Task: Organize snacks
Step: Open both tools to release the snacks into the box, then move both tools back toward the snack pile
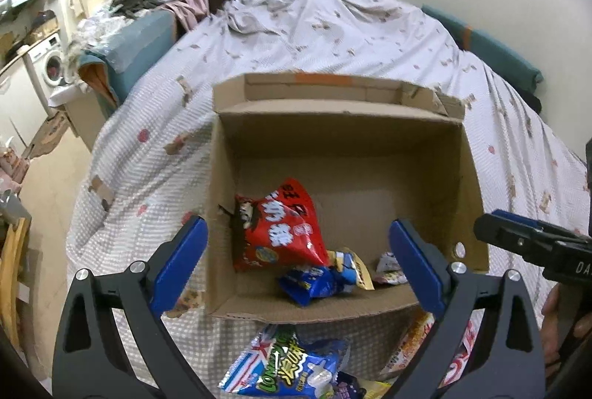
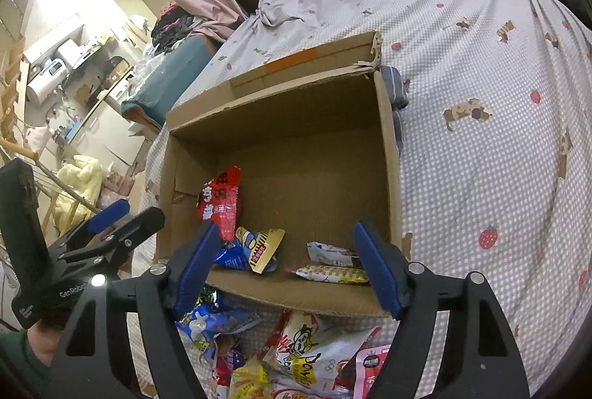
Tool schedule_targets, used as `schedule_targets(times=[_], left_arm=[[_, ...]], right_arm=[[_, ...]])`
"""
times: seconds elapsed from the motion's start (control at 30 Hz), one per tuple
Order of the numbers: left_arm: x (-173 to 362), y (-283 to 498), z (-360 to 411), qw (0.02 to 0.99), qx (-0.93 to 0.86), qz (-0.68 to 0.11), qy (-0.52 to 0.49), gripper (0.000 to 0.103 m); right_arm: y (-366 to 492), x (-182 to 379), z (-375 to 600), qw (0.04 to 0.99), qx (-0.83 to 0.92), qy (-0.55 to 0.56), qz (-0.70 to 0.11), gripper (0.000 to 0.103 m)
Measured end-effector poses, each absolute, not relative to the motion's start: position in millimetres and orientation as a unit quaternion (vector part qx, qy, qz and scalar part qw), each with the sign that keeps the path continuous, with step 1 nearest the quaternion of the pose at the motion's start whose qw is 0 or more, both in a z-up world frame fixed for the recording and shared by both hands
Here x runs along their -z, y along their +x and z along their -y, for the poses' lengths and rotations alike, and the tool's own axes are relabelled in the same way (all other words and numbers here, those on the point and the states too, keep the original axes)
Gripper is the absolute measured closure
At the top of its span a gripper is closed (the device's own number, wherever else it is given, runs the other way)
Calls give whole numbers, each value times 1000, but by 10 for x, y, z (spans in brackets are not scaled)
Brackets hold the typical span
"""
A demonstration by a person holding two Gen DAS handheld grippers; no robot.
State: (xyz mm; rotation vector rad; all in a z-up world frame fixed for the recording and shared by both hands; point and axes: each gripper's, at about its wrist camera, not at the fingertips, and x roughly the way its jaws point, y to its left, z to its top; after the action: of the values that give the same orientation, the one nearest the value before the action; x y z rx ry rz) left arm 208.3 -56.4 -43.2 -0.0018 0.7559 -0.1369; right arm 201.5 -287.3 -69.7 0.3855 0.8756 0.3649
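Note:
An open cardboard box stands on the bed. Inside lie a red snack bag, a blue and yellow packet, a small white packet and a yellow checked packet. Loose snack bags are heaped on the sheet in front of the box. My left gripper hovers over the box's near left side, open and empty. Over the near right side, my right gripper is open too, gripping nothing. Each gripper shows at the edge of the other's view.
The bed's checked sheet spreads around the box. A teal cushion with piled clothes lies at the bed's left. Beyond it is a kitchen corner with a washing machine. A wall runs along the bed's far and right sides.

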Motion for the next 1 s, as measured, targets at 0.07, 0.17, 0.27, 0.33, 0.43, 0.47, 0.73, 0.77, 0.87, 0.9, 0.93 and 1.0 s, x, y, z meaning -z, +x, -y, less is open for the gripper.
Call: schedule_targets(times=[0.07,0.17,0.27,0.33,0.43,0.47,0.73,0.77,0.87,0.9,0.93,1.0], left_arm=[[417,2079,516,928,63,-367,-12,6],[404,2076,453,928,52,-367,-25,6],[394,2062,388,926,38,-374,-34,6],[381,2030,363,927,35,-372,-34,6],[348,1950,332,932,27,-359,-26,6],[332,1922,313,934,25,-355,-25,6],[165,1791,129,941,22,-337,-37,6],[151,1775,113,941,21,-337,-37,6],[163,1709,56,936,27,-348,-48,6],[175,1673,52,934,29,-354,-46,6],[183,1636,54,933,31,-357,-44,6],[200,1547,42,931,34,-361,-39,6]], right_arm=[[2018,683,2881,872,-176,185,-417,26],[2013,669,2893,873,-175,187,-414,26],[1996,650,2908,874,-175,190,-411,26],[1970,613,2915,876,-176,193,-407,26],[1906,532,2941,882,-176,195,-390,25],[1883,504,2952,884,-175,198,-386,22],[1699,371,3040,895,-162,200,-363,8],[1678,352,3055,896,-161,203,-362,6],[1607,328,3096,897,-153,208,-359,5],[1579,319,3108,898,-150,208,-359,5],[1560,313,3116,898,-148,209,-359,5],[1506,305,3131,898,-143,209,-359,5]])
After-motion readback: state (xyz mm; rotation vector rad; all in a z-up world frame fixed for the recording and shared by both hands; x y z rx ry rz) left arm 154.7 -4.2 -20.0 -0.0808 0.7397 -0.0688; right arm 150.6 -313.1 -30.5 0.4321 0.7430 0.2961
